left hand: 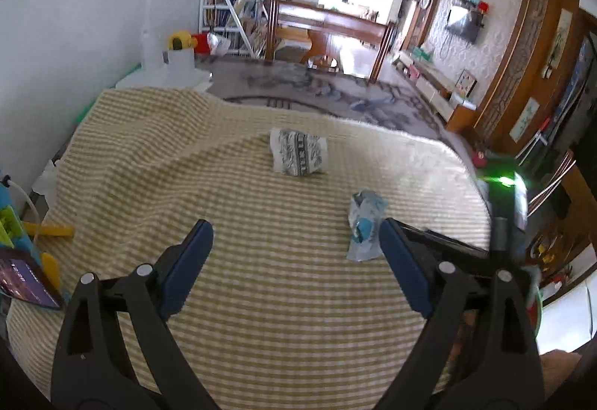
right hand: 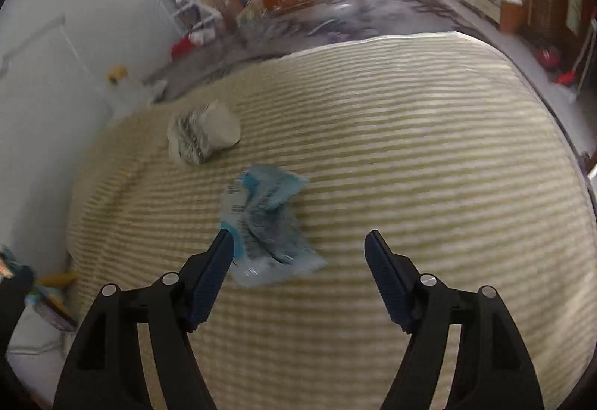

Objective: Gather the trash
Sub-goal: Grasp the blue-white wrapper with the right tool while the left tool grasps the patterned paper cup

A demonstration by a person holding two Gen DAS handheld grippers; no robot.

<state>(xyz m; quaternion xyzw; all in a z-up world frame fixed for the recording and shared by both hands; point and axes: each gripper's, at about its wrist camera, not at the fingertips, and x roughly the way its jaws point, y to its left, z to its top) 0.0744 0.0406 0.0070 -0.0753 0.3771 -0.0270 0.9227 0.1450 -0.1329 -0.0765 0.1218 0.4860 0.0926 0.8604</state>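
1. The bed cover (left hand: 261,298) was striped in pale olive-yellow and cream, the stripes broken by a faint check.
2. The crumpled paper cup (left hand: 298,156) was white with black patterned bands — the same white and black showed, blurred, in the right wrist view (right hand: 201,137).
3. The plastic wrapper (right hand: 265,227) was light blue and white, with greyish print in the middle.
4. Both grippers — left (left hand: 294,260) and right (right hand: 298,268) — had black arms and dark blue pads.
5. The rug (left hand: 317,89) on the floor was grey with darker markings.
6. The wall (left hand: 74,18) was white; the wooden furniture (left hand: 328,21) was reddish brown.
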